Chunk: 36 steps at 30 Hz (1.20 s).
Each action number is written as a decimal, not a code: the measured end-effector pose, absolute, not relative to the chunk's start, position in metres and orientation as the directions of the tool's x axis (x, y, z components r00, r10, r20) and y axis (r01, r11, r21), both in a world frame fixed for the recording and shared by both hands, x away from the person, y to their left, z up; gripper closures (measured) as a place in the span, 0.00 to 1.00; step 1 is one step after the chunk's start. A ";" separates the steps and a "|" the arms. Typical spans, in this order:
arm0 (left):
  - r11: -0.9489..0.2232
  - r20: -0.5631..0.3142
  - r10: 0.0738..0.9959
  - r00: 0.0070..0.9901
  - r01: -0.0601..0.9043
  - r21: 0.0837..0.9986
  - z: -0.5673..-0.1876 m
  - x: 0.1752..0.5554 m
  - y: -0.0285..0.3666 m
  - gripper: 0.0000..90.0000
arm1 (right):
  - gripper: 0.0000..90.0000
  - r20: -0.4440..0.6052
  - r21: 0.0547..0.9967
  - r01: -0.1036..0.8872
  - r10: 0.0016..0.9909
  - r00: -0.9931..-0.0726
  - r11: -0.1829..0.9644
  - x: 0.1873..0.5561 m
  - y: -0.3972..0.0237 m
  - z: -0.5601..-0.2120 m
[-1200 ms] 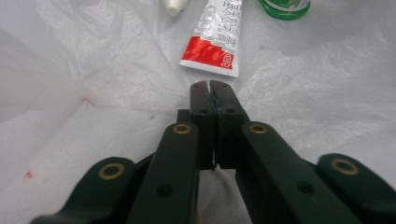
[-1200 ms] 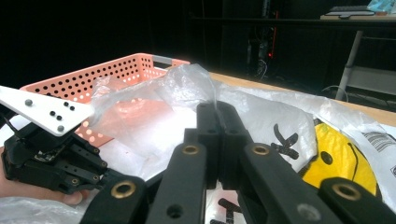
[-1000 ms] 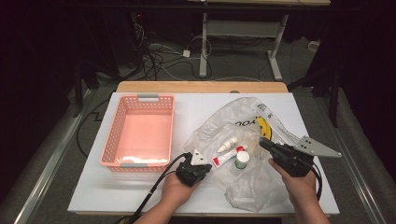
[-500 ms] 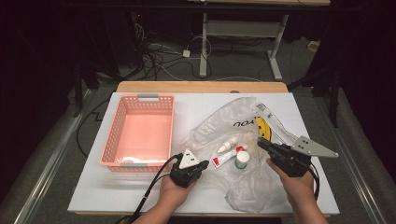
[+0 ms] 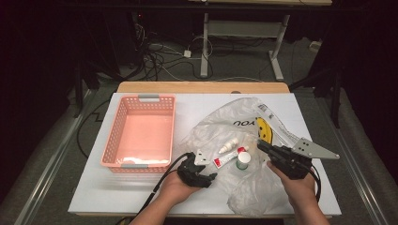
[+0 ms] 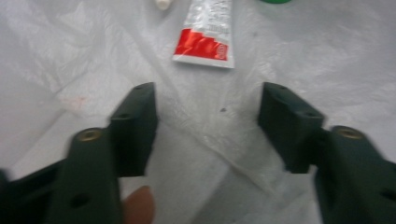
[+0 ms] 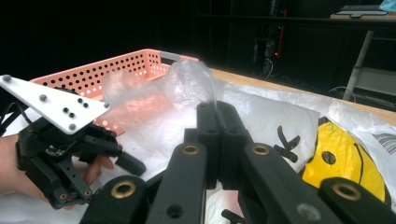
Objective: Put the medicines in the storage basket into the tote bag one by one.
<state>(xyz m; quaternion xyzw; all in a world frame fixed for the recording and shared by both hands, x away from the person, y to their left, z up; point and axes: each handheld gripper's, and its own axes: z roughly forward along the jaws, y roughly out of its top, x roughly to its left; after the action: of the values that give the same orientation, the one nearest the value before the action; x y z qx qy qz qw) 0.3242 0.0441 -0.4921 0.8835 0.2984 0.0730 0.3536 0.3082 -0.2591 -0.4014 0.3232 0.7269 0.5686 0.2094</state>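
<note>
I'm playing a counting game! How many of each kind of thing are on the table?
Pink basket: 1
Plastic bag: 1
Red and white tube: 1
Small white dropper bottle: 1
Green-capped bottle: 1
Total: 5

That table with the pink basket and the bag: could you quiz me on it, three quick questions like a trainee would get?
1. True or false: the basket holds the red-and-white tube.
2. Which tool pinches the plastic bag: A left tool, B right tool, C neither?
3. Fill in: the left tool's jaws stand ____, with the tube just ahead of them.

Key: 1 false, the tube lies on the bag. 2 B, its jaws are closed on a fold. 3 open.
</note>
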 end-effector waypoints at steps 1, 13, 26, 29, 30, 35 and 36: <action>-0.570 -0.088 0.568 0.818 0.468 0.676 -0.492 0.324 0.044 0.51 | 1.00 0.065 0.962 0.234 0.709 -0.702 0.144 0.308 -0.259 -0.402; -0.568 -0.068 0.535 0.842 0.418 0.709 -0.491 0.316 0.040 0.99 | 1.00 0.068 0.959 0.242 0.712 -0.699 0.147 0.307 -0.259 -0.404; -0.334 -0.090 0.587 0.804 0.342 0.879 -0.461 0.308 0.061 0.99 | 1.00 0.068 0.966 0.225 0.716 -0.695 0.127 0.306 -0.262 -0.401; -0.303 -0.072 0.579 0.812 0.297 0.905 -0.441 0.306 0.063 0.99 | 1.00 0.066 0.968 0.220 0.714 -0.697 0.125 0.306 -0.262 -0.401; -0.294 -0.063 0.575 0.816 0.278 0.915 -0.434 0.306 0.063 0.99 | 1.00 0.064 0.968 0.217 0.713 -0.698 0.126 0.306 -0.261 -0.400; -0.319 -0.059 0.556 0.829 0.279 0.906 -0.425 0.313 0.053 0.99 | 1.00 0.067 0.966 0.223 0.709 -0.702 0.129 0.306 -0.260 -0.401; -0.328 -0.062 0.558 0.827 0.289 0.899 -0.428 0.315 0.052 0.99 | 1.00 0.067 0.966 0.223 0.710 -0.701 0.129 0.306 -0.260 -0.402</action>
<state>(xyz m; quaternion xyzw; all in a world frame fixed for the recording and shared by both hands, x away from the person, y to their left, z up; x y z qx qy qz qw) 0.3151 0.0524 -0.4275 0.8045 0.2634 0.1304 0.5161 0.3064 -0.2601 -0.4017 0.3233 0.7211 0.5751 0.2116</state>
